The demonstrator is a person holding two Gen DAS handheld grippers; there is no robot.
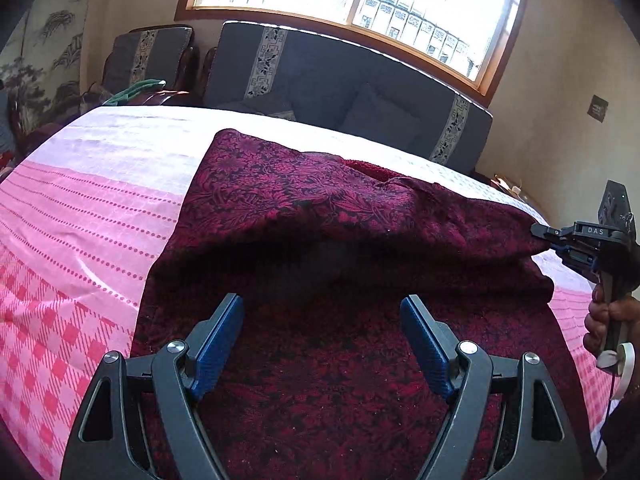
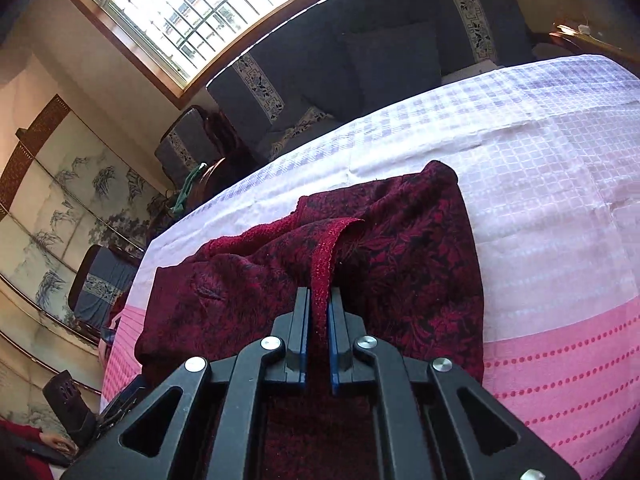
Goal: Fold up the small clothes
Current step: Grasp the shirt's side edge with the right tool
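With your right gripper [image 2: 319,304] clamped on a fold of the dark red floral garment [image 1: 320,208], the step in hand looked like carrying that pinched edge across to make a fold, and doing it well called for a low, even carry so the layer rolled over itself instead of dragging the whole piece across the pink checked bedcover [image 1: 80,240]. You had only one corner in hand, so in my judgement the free side was likely to sag or twist; your left gripper [image 1: 322,328] was the remedy, since its jaws stood wide apart with nothing between them, hovering just above the near part of the cloth. Closing it on the matching edge, or pressing the lower layer flat, would have kept the crease straight. The garment lay on the bedcover, spread towards the dark sofa [image 1: 340,80] under the window, its near portion flat and directly under the left gripper, its farther portion humped up in a raised fold. From the left wrist view your right gripper pinched the cloth at its right-hand edge, well apart from the left one; from the right wrist view a strip of the red hem ran straight up between the closed pads, and the bulk of the fabric lay beyond and to both sides.
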